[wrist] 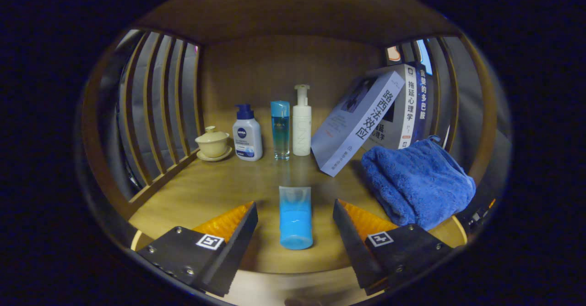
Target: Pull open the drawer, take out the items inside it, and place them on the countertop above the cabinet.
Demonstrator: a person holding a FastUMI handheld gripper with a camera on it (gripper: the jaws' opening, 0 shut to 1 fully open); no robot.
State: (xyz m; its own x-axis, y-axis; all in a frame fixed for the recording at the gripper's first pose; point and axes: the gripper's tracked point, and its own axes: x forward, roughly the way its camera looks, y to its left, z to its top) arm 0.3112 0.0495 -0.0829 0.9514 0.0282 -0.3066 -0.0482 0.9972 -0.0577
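Gripper point(295, 223) spread wide, holding nothing; one blue tube point(295, 217) lies between its fingers. At the countertop's point(215, 191) back: three bottles, one lidded cup point(212, 142), three books, one blue towel point(419, 182).

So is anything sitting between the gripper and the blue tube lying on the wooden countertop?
Nothing visible does. The blue tube lies on the countertop between the open gripper's fingers, touching neither. The blue towel sits off to one side, and the bottles, lidded cup and books stand farther back.
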